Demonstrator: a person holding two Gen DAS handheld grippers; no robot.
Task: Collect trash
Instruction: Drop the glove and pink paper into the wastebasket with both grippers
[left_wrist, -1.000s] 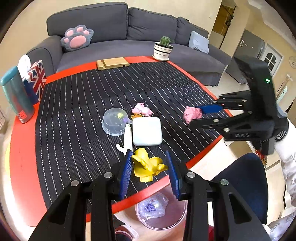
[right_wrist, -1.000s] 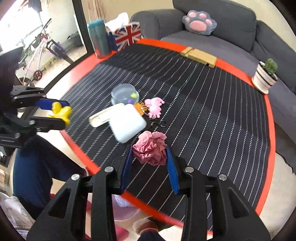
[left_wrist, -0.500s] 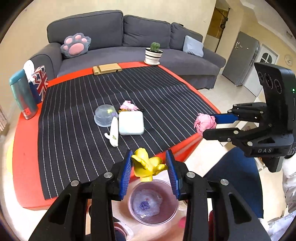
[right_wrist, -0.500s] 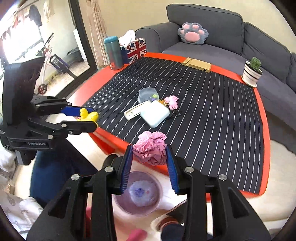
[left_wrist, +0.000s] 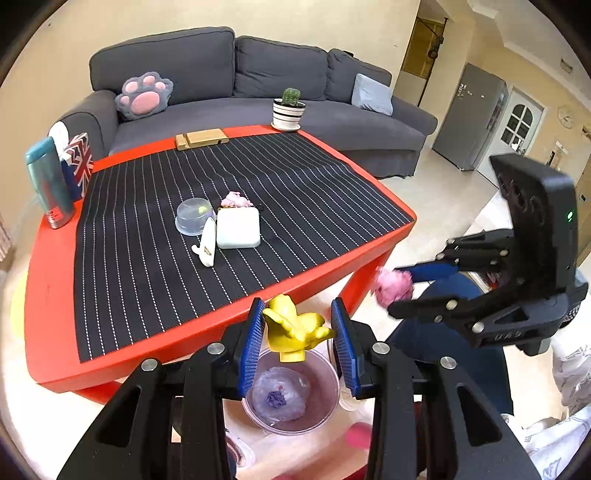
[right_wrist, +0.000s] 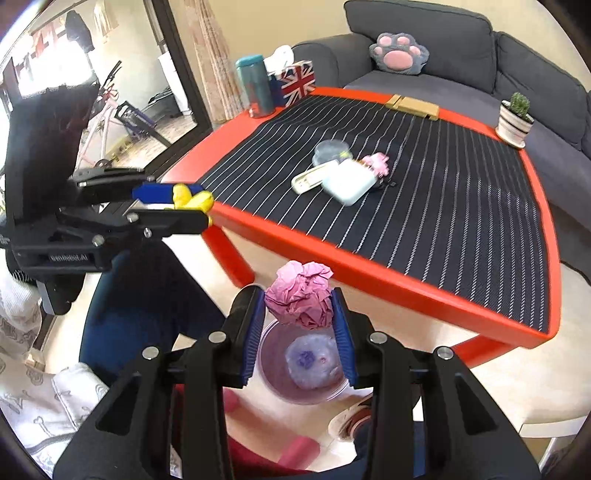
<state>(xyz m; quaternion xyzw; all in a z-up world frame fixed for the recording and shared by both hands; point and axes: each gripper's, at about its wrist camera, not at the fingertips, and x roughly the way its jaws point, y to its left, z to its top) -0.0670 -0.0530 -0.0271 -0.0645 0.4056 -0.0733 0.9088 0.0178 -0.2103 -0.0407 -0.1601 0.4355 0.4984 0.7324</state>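
Left tool (left_wrist: 297, 334): angled down past the worktop (left_wrist: 51, 288) edge, clamped on a yellow scrap (left_wrist: 291, 326), right above the bin (left_wrist: 325, 410).
Right tool (right_wrist: 299, 325): tilted down too, squeezing a pink paper ball (right_wrist: 300, 299) over that same bin.
Bin: translucent purple, on the floor by the red worktop's near edge, crumpled wrap inside.
Worktop, left to right: teal bottle (left_wrist: 46, 182), flag box (left_wrist: 79, 164), clear dome lid (left_wrist: 194, 216), white case (left_wrist: 238, 229), potted cactus (left_wrist: 290, 109).
In the way: dark trouser leg (right_wrist: 147, 291) just beside the bin.
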